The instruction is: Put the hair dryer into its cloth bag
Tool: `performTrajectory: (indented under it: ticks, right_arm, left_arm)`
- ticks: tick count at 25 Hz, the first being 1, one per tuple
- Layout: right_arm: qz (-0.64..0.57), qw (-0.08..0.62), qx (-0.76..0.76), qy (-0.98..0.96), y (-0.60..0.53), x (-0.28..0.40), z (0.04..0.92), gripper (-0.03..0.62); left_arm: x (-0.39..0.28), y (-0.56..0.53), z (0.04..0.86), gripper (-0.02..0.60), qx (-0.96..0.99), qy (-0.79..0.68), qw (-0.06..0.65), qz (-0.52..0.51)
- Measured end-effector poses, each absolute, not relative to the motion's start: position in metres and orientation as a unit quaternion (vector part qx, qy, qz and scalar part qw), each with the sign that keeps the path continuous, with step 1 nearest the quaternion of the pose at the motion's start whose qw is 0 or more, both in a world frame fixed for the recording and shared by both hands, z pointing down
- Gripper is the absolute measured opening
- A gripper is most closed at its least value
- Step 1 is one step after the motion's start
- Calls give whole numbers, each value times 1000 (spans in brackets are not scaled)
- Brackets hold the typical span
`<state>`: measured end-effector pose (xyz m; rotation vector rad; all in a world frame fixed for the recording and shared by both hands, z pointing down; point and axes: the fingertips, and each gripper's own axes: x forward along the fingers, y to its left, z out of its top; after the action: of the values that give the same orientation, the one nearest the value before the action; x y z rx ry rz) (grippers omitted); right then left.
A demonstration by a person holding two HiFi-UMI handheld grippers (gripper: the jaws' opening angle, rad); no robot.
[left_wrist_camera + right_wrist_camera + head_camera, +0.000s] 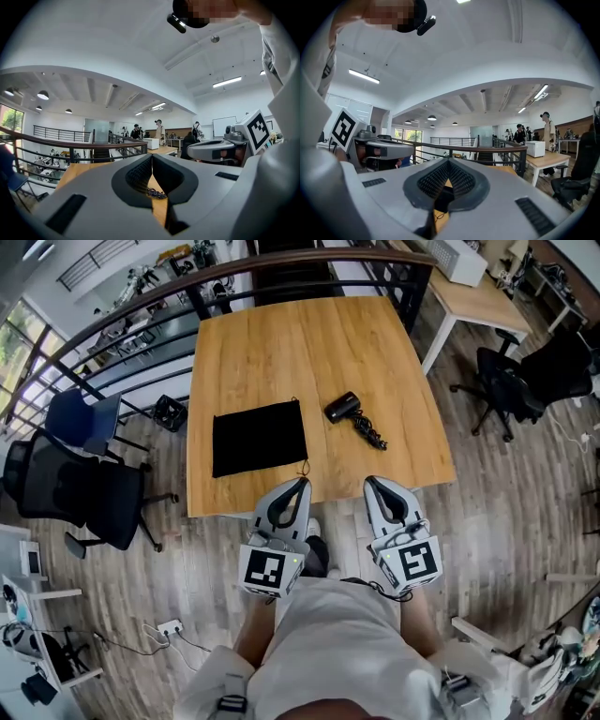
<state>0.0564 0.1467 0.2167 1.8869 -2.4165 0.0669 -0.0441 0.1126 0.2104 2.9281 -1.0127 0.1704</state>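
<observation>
In the head view the black cloth bag (259, 437) lies flat on the wooden table (281, 343), left of centre. To its right rests the black hair dryer (343, 407), its coiled cord (371, 433) trailing toward the near edge. Both grippers hover side by side just short of that edge. My left gripper (303, 481) is shut and empty, below the bag's right corner. The right gripper (369, 480) is also shut and empty, below the cord. The left gripper view (151, 157) shows a bit of the cord (155, 192) under its closed tips. The right gripper (448, 161) looks level across the table.
Black office chairs (84, 486) and a blue chair (90, 421) stand left of the table, with another black chair (514, 381) to the right. A curved railing (234, 273) runs behind it. A white desk (480, 298) sits far right. People stand at the room's back (159, 129).
</observation>
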Motion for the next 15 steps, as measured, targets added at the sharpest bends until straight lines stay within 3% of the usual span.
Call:
performTrajectory:
  ticks: [15]
  right_arm:
    - [62, 97, 675, -729, 38, 90, 264, 20]
  left_arm:
    - [-3, -4, 259, 20, 969, -223, 54, 90]
